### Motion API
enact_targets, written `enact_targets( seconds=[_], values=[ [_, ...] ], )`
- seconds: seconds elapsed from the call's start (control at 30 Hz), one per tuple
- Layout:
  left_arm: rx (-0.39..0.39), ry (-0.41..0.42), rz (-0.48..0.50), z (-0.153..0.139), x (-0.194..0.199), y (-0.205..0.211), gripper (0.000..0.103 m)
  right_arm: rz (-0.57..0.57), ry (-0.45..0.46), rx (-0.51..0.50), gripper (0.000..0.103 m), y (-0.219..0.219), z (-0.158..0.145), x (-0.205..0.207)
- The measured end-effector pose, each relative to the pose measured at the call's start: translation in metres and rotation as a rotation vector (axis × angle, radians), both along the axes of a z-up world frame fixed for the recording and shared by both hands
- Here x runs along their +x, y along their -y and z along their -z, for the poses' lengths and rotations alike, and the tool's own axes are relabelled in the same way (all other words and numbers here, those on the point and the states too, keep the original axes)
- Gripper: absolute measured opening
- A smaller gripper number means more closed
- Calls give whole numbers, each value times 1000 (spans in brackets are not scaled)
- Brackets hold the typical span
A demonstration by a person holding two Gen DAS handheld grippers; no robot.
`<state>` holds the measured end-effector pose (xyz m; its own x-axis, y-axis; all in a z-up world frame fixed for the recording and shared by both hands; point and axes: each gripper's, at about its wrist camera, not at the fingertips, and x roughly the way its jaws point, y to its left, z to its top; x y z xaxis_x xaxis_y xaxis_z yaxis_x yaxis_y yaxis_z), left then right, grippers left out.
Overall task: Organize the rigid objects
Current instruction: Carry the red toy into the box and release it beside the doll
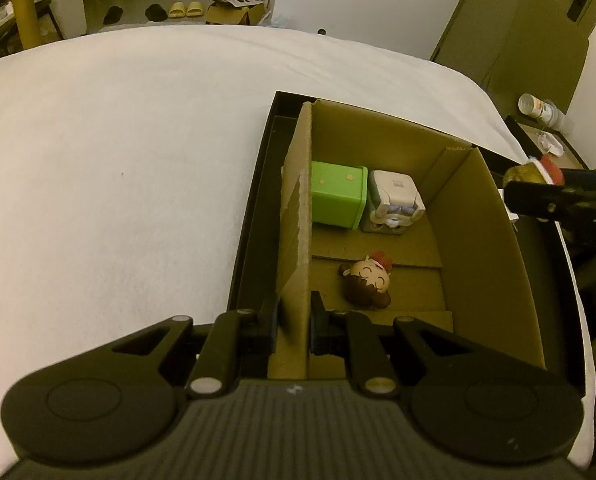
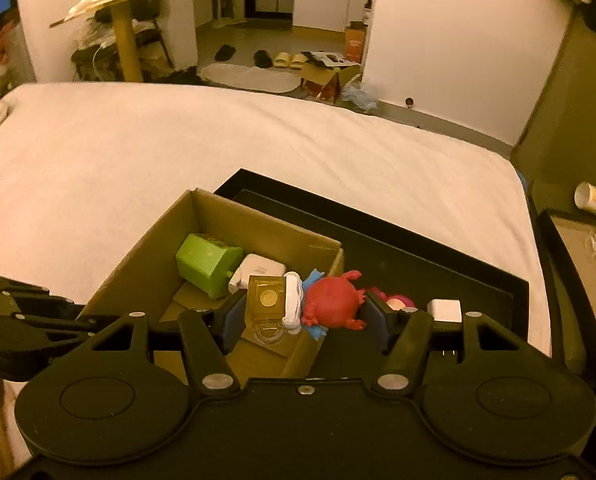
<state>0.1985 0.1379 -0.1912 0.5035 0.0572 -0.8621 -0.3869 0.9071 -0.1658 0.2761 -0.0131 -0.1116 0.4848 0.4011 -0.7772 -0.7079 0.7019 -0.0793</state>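
Cardboard box (image 1: 477, 216) sits open on the black tray (image 2: 437, 256), holding a green cube (image 1: 337, 196), a white cube toy (image 1: 391, 200) beside it, and a figurine head (image 1: 367, 282) lying nearer. Red crab toy (image 2: 331, 304) tilts above the box's rim.

The left wrist view looks steeply down from close above the brown cardboard box's (image 1: 377, 208) left wall. The right wrist view faces the same box (image 2: 146, 264) from its right, slightly farther back. Both share the green plastic cube (image 1: 339, 193) (image 2: 208, 264) and the white bed sheet (image 1: 118, 160) (image 2: 138, 152).

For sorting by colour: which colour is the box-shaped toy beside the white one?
Bright green, clearest in the left wrist view.
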Motion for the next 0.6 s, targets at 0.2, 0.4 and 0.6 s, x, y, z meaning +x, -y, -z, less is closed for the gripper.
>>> enact_targets(
  seconds=[0.2, 0.4, 0.6],
  values=[
    [-4, 3, -1, 0, 0, 0, 13, -50, 11, -24, 60, -12, 2, -4],
    [1, 6, -2, 0, 0, 0, 13, -91, 34, -61, 60, -22, 3, -5],
    [-9, 7, -6, 0, 0, -1, 14, -142, 43, -113, 60, -34, 11, -6]
  ],
)
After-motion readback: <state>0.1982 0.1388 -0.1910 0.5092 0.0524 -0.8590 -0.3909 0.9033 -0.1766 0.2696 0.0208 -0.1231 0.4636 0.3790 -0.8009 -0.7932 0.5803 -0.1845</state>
